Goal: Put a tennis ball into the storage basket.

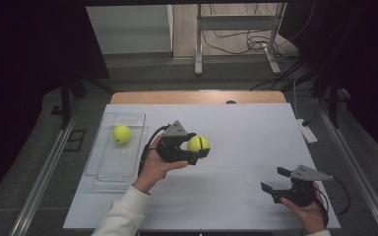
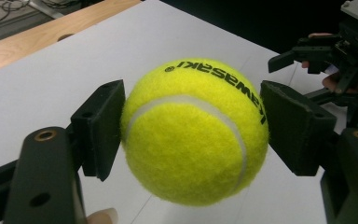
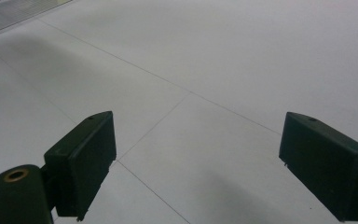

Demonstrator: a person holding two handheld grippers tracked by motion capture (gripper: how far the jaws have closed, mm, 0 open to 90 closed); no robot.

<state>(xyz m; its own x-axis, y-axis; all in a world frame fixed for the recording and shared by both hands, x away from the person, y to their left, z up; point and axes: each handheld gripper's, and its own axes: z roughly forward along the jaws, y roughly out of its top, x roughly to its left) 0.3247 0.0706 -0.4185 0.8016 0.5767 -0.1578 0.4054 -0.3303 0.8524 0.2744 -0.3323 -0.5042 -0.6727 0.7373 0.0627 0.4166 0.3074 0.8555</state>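
Right now a yellow tennis ball (image 2: pixel 193 133) is being held tight by the left tongs (image 1: pixel 197 146). Both black pads (image 2: pixel 103 123) are being pressed against its sides, and in the left gripper view the ball is seen lifted off the white desk (image 1: pixel 246 132). From above, the held ball is seen just to the right of the clear tray (image 1: pixel 109 167), near it but not over it yet.

A second yellow ball (image 1: pixel 121 133) is already lying inside the tray, toward its far end. So the step in hand is judged to be the carrying step: the ball is being brought to the tray to be put beside the other one.

The right tongs (image 1: pixel 276 181) are being kept well to the right of the tray, near the front edge of the desk. Their jaws are standing wide apart and nothing is being held between them, as seen in the right gripper view.

For the next move, the held ball probably needs to be carried left until it is over the tray, then brought down low inside the walls. Only then should the pads be let go, softly, because a round ball is likely to roll or bounce. The near end of the tray is looking free, so that spot is likely the best one.
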